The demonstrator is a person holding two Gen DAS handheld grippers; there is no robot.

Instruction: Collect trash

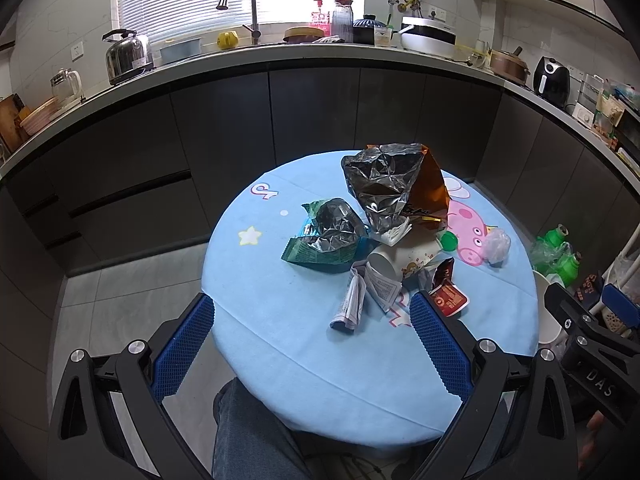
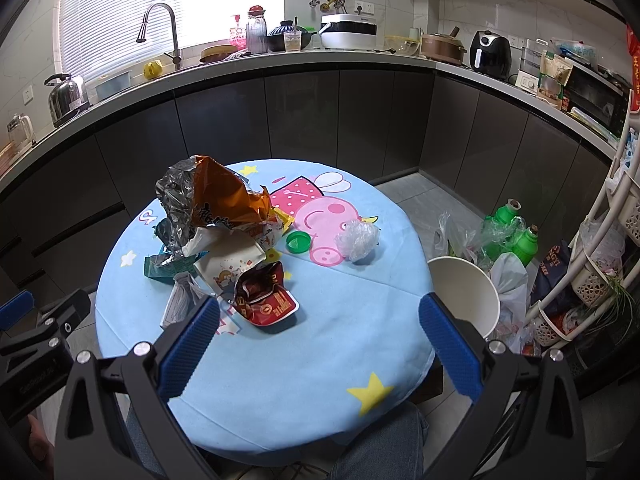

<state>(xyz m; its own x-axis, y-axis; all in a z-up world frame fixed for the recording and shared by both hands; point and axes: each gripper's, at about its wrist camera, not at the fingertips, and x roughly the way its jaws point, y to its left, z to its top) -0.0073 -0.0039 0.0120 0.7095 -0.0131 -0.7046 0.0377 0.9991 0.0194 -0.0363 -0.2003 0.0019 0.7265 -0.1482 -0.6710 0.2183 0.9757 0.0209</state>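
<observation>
left claw [image 1: 312, 344] — agape, empty, at worktop's [image 1: 280, 360] 6 o'clock edge | right claw [image 2: 320, 344] — agape, empty | trash heap [image 2: 224, 240] — 10 o'clock of centre, red wrapper [image 2: 266, 300] nearest | white bin [image 2: 468, 292] on floor, 3 o'clock

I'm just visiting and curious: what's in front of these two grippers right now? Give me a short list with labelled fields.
Place: kitchen, round table with a blue cartoon cloth
Trash on table: orange snack bag, green snack bag, paper cup, red wrapper, green cap, plastic wad
Bin: white bucket beside the table
Left gripper: open, empty
Right gripper: open, empty
</observation>
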